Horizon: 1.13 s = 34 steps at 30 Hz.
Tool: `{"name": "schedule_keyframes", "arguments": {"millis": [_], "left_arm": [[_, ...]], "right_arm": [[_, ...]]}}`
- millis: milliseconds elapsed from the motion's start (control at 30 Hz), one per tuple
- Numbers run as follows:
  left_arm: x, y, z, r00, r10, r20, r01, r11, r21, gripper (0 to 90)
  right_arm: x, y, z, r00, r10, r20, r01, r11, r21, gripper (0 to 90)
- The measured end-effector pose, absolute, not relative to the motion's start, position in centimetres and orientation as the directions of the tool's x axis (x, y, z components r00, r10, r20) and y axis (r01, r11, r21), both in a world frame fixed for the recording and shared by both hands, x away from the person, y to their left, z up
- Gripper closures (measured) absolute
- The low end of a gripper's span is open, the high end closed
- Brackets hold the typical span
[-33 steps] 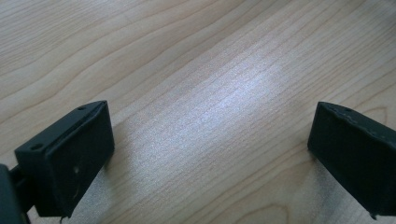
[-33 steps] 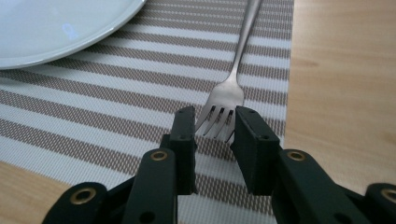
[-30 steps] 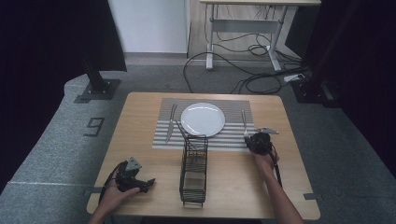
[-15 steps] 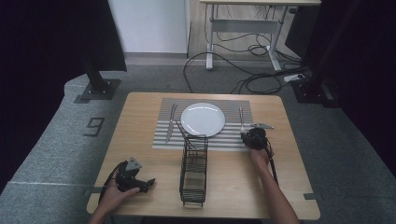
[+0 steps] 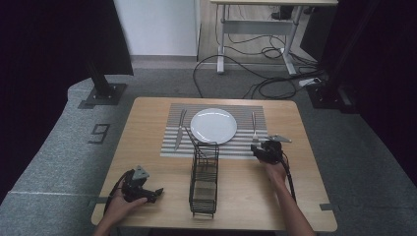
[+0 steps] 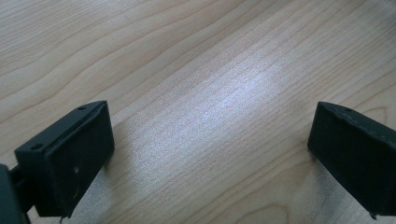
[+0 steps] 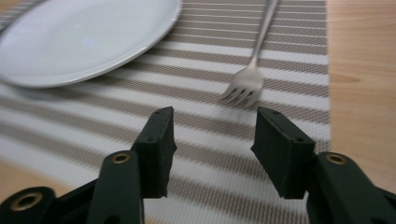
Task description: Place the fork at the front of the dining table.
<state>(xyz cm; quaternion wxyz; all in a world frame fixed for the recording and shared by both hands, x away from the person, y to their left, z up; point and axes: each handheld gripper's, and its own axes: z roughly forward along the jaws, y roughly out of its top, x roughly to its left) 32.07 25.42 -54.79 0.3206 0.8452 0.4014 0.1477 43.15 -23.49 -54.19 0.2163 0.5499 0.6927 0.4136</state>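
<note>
A: One fork [image 7: 252, 70], metal, lying flat on the striped placemat [image 5: 246, 142] to the right of the white plate [image 5: 213, 125], tines pointing toward the person. How would you list its handling?

B: Light, stiff, smooth. I judge it slippery between hard pads, and it lies so low on the mat that there is little to get under. Not fragile. Best hold, in my view: across the narrow neck just behind the tines or at mid-handle, pads closing on the two thin edges.

A: Right claw [image 7: 212, 133]?

B: Parted about halfway, nothing between its pads, low over the near edge of the mat with the tines just ahead of the gap. In the high view the right claw [image 5: 266, 151] sits at the mat's lower right corner.

A: Left claw [image 6: 205, 154]?

B: Spread wide, holding nothing, resting over bare wood at the near left of the surface [image 5: 147, 128], well apart from the fork. The high view shows the left claw [image 5: 140, 189] in the person's hand.

A: Other items?

B: One knife [image 5: 180, 129] on the mat left of the plate. One black wire basket [image 5: 204, 178], tall and narrow, standing at centre near the person, apart from both claws.

A: Surface and room?

B: Light wood, smooth grain, a soft glare patch. The woven mat should give some grip under the fork. Grey carpet on the floor [image 5: 59, 147], dark curtains at both sides, a desk frame [image 5: 255, 29] with loose cables behind.
</note>
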Motion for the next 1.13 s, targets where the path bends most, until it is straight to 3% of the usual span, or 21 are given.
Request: {"name": "schedule_keyframes", "arguments": {"millis": [367,733,1133], "left_arm": [[32.1,25.4,-54.8,0.634,0.773,-0.008,0.584,-0.472,0.66,0.1],[32.1,25.4,-54.8,0.634,0.773,-0.008,0.584,-0.473,0.66,0.0],[32.1,25.4,-54.8,0.634,0.773,-0.008,0.584,-0.473,0.66,0.0]], "right_arm": [[38.0,-24.3,-52.8,-0.398,0.909,0.126,0.542,0.122,0.831,40.5],[33.6,-26.5,-53.3,-0.411,0.904,0.12,0.555,0.144,0.82,39.2],[33.3,-27.4,-54.6,-0.381,0.918,0.11,0.593,0.151,0.791,37.3]]}}
